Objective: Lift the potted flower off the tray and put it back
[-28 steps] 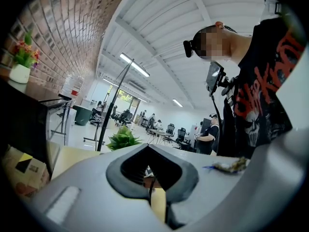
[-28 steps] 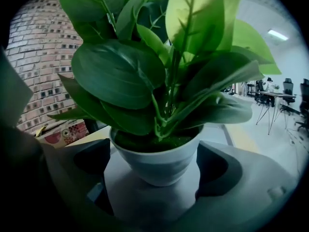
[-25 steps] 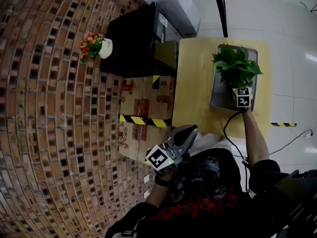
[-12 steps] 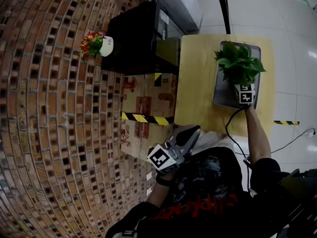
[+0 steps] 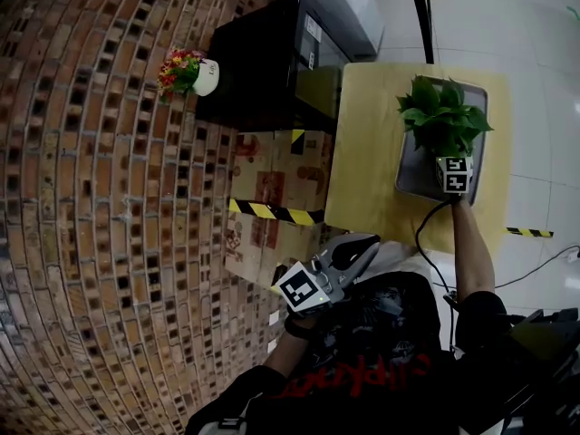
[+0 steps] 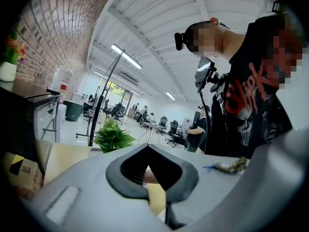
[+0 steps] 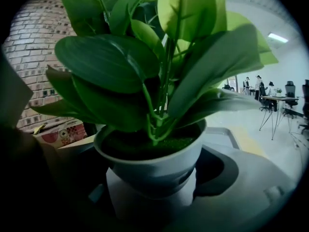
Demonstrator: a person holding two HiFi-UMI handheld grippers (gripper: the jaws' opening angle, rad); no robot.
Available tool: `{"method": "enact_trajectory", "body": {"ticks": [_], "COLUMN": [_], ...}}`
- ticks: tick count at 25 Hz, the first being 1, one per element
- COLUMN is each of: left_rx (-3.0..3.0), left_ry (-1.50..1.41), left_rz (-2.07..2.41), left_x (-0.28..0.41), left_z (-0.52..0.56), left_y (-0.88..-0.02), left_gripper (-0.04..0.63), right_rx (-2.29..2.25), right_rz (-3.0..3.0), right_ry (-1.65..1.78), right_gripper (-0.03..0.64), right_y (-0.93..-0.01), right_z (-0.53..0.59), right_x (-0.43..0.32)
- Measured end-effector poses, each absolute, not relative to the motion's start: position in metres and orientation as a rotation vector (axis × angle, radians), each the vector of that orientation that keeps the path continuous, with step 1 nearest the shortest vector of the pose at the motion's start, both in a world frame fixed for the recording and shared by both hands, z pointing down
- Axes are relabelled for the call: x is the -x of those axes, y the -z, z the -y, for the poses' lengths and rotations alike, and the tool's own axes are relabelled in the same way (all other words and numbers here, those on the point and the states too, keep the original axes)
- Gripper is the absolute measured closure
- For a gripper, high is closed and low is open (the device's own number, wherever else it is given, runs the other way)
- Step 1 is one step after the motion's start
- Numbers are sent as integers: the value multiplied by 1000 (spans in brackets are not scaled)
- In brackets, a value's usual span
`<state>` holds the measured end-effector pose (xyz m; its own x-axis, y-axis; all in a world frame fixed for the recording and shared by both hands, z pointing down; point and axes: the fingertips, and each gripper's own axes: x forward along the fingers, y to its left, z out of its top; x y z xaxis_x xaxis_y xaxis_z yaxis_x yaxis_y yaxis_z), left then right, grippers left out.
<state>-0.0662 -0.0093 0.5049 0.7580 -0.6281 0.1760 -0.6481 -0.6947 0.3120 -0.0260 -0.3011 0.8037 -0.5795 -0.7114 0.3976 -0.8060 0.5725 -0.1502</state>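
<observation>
One potted flower (image 5: 443,120) stands inside tray (image 5: 410,181) rim.

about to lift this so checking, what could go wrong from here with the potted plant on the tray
1. The right claw has just been closing with the white pot between its jaws; lifting before the grip is firm could drop it.
2. The tall leaves look top-heavy, so the pot may tip in the claw.
</observation>
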Motion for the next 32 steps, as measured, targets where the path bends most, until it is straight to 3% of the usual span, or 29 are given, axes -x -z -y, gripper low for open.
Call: {"method": "enact_trajectory", "body": {"ticks": [12,32], "left_rx": [-2622,-2629], "left_ry": [-61,219], "left_rz": [954,993], "left_x": [60,78], "left_z": [2,25], "left_y": [-500,-465], "left_gripper": [595,595], "right_rx": [-1205,-1017], "right_rz": [2545,2549], "right_ry": [-516,-389], "right_gripper": [97,98], "right_y": [-785,-614], "right_z": [272,245], "right_x": [28,32]}}
